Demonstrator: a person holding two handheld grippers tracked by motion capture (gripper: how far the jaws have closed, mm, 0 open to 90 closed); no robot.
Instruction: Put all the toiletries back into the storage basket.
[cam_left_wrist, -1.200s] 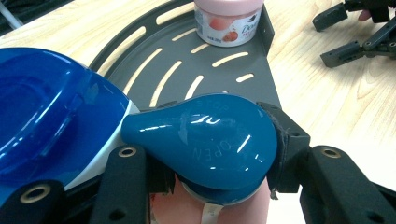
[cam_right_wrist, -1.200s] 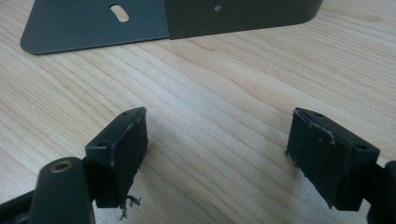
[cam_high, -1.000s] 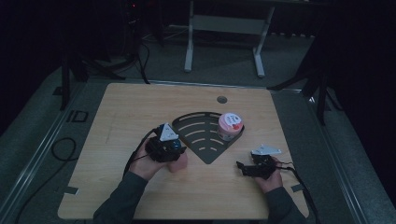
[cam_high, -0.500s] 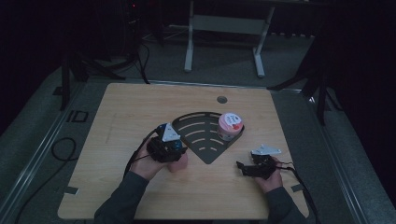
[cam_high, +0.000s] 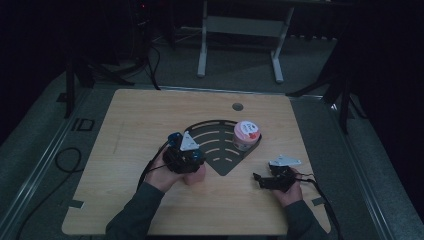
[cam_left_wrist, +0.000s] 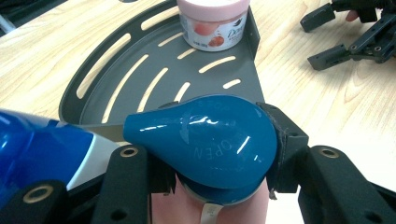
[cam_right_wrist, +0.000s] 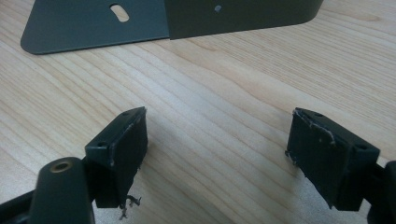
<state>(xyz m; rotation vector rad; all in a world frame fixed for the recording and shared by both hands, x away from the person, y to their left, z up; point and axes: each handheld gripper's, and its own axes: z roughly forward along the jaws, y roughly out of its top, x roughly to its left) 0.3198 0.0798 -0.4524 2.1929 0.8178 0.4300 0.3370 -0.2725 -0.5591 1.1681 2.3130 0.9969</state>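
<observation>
My left gripper (cam_high: 196, 164) is shut on a pink bottle (cam_high: 194, 176) with a glossy blue flip cap (cam_left_wrist: 210, 140), held at the near tip of the dark grey slotted corner tray (cam_high: 220, 145). Both pads press the cap's sides in the left gripper view, where the left gripper (cam_left_wrist: 215, 156) faces the tray (cam_left_wrist: 140, 74). A pink Dove jar (cam_high: 246, 135) stands in the tray's far right corner, and its label shows on the jar (cam_left_wrist: 215, 23). My right gripper (cam_high: 257, 179) rests low on the wood, right of the tray, open with nothing between its jaws (cam_right_wrist: 215, 154).
A blue and white shape (cam_left_wrist: 37, 149) crosses the left gripper view's left edge; I cannot tell what it is. The right gripper (cam_left_wrist: 345, 37) shows far off in that view. The tray's edge (cam_right_wrist: 140, 23) lies ahead of the right jaws. A cable hole (cam_high: 237, 106) sits near the table's far edge.
The left gripper with the bottle has edged slightly right toward the tray. The right gripper has stayed in place.
</observation>
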